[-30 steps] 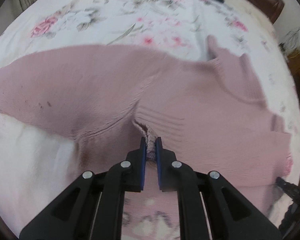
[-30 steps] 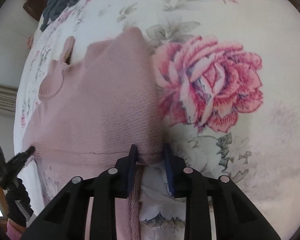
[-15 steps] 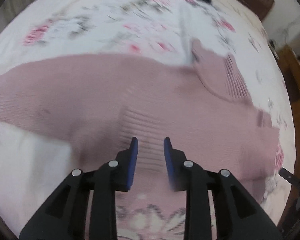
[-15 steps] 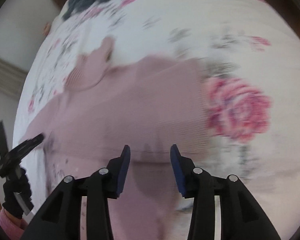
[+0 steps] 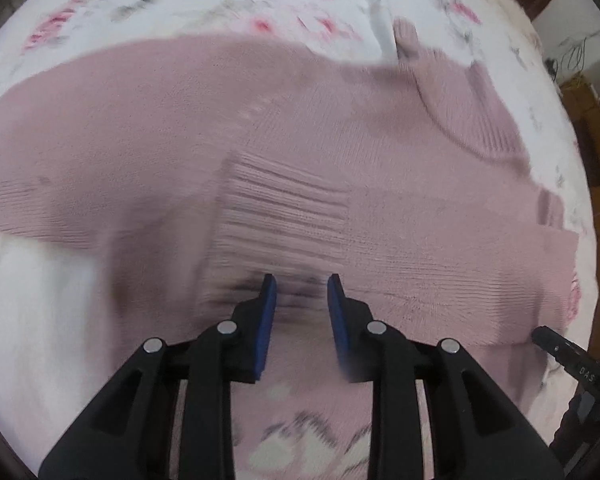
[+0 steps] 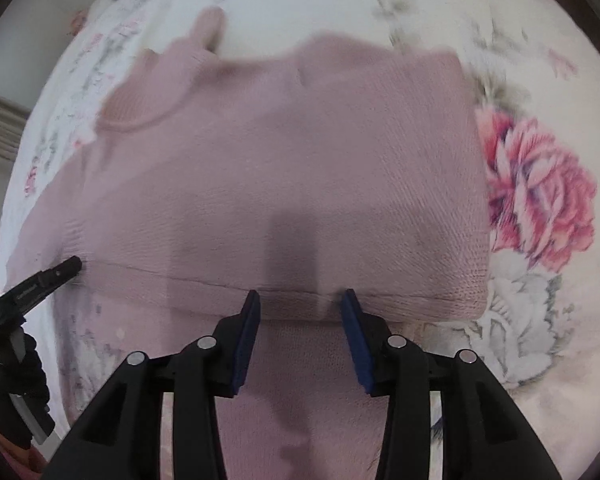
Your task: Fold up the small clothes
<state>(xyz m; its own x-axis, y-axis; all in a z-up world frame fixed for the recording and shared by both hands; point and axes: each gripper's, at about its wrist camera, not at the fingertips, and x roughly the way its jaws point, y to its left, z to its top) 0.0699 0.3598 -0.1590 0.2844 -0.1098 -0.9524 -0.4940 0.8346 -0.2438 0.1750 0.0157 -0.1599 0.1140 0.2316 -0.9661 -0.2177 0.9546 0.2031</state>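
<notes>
Pink knit sweater (image 5: 300, 152), spread flat on a bed under a floral bedsheet (image 6: 540, 208), folded into layers. Ribbed cuff (image 5: 284, 216) lying on top at centre of the left wrist view; ribbed collar (image 5: 472, 108) at 2 o'clock. Folded edge across the right wrist view just ahead of the fingertips, big red rose print at 3 o'clock beside the garment. Left gripper (image 5: 298, 284) low over the knit, jaws spread, holding nothing. Right gripper (image 6: 300, 300) likewise at the fold line, jaws spread wide, empty. Other gripper's black tip at 9 o'clock in the right view.
</notes>
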